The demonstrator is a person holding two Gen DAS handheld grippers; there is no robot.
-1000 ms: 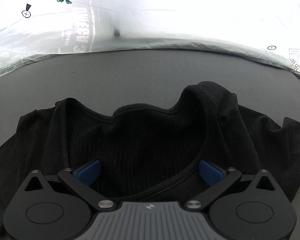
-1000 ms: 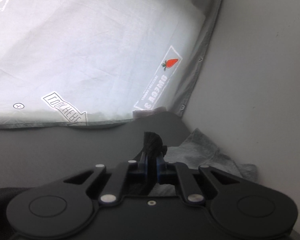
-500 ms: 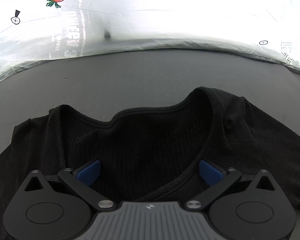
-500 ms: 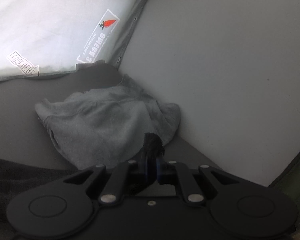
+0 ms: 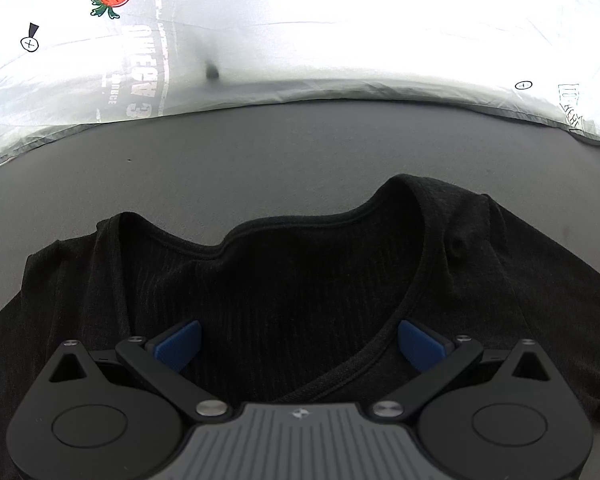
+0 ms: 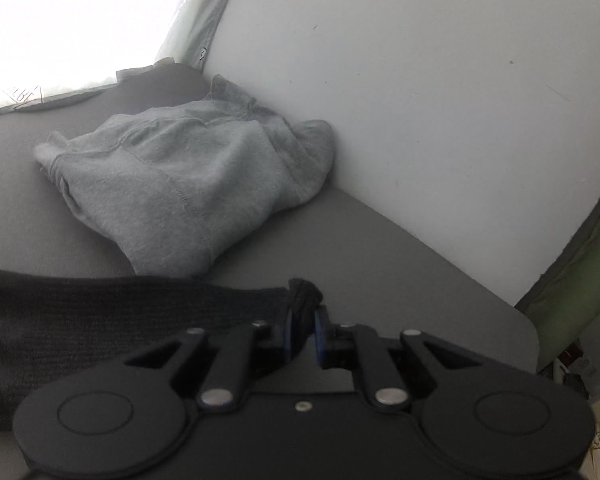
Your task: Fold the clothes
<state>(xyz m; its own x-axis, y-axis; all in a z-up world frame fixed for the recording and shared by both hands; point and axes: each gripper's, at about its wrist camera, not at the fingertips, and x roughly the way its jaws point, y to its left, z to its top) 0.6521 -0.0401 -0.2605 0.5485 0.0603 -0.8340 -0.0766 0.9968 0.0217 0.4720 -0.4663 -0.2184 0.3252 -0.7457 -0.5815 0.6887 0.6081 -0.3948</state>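
Grey table (image 5: 300, 152): bears all items
Printed sheet (image 5: 340, 20): hangs behind the table, carrot motif
Black top (image 5: 300, 280): spread flat on the table, neckline up, one end stretched to the right
Grey garment (image 6: 180, 176): crumpled in the table's corner against the wall
Left gripper (image 5: 298, 340): jaws wide apart over the top, holding nothing
Right gripper (image 6: 302, 332): clamped on the top's bunched edge

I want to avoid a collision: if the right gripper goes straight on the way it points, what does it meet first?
Probably the bare grey mat, then the white wall. The right gripper points to the right of the grey garment; depth is unclear.
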